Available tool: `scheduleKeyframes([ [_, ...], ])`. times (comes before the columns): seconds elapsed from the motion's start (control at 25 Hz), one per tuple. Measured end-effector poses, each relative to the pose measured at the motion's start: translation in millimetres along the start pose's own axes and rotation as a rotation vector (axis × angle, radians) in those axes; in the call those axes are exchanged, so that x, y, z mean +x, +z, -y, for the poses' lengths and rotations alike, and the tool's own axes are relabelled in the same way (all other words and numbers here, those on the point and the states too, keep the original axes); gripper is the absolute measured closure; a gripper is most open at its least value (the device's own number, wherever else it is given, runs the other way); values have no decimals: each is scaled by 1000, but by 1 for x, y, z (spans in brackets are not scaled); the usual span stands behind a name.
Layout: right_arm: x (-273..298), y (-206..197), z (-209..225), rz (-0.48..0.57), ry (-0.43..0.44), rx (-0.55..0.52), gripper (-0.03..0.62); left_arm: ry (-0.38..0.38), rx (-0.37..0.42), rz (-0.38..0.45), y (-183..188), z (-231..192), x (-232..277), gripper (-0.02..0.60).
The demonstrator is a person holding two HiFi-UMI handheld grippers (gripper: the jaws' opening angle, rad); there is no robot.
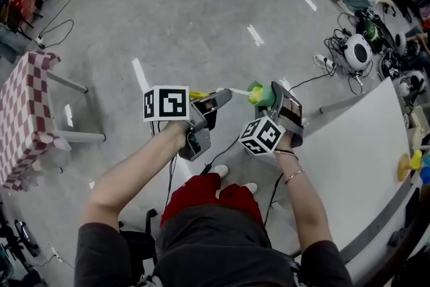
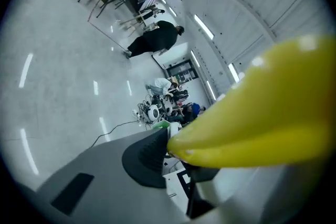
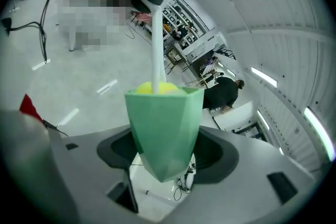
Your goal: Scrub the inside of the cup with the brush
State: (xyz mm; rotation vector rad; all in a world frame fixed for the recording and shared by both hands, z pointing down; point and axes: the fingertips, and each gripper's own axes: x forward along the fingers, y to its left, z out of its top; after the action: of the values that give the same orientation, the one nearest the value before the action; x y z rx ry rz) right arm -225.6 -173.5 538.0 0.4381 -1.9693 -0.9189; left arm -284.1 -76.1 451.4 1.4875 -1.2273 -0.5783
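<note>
Both tools are held in mid-air above the floor (image 1: 188,17), to the left of a white table (image 1: 359,165). The right gripper (image 3: 167,157) is closed on the green cup (image 3: 164,126), with its dark pads (image 3: 116,149) pressing the lower walls from either side and the mouth of the cup pointing away from the camera. The left gripper (image 1: 213,100) is clamped on the yellow handle (image 2: 262,113) of the brush (image 1: 232,92), which fills most of the left gripper view. From the handle a thin white stem (image 3: 156,39) runs across to the cup, and the yellow head (image 3: 157,87) sits just inside the rim, so scrubbing appears to be under way or about to begin. The cup is small and faceted and looks like stiff, light plastic. Because its smooth walls taper toward the base, it would probably creep out of the pads under an axial push, and a hold on the mid-wall across two opposite facets seems safest. The stem looks slender enough to bend under side load, so the force is better kept along its length. The handle is rounded and glossy and likely to twist in the jaws, so it is best held at its thickest part. The material of the head, whether sponge or bristle, cannot be made out.
</note>
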Motion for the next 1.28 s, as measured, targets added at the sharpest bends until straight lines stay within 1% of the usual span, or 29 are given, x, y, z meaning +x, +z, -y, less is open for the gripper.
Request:
scheduleKeyframes([
  [0.24,4,-8,8,-19,1,72,283,18,225,-31,9,22,-10,535],
  [0.32,5,-15,11,-30,6,108,283,12,278,-29,14,28,-15,537],
  [0.48,6,-25,17,-47,7,163,283,1,351,-24,21,37,-26,537],
  [0.68,5,-37,27,-58,-2,216,283,-18,416,-4,28,52,-36,537],
  [0.92,5,-48,34,-68,1,303,283,-45,445,50,46,65,-44,537],
  [1.12,-2,-52,36,-67,-2,409,283,-44,502,83,55,70,-46,537],
  [1.28,-10,-60,41,-61,4,478,283,-32,530,105,58,72,-34,537],
])
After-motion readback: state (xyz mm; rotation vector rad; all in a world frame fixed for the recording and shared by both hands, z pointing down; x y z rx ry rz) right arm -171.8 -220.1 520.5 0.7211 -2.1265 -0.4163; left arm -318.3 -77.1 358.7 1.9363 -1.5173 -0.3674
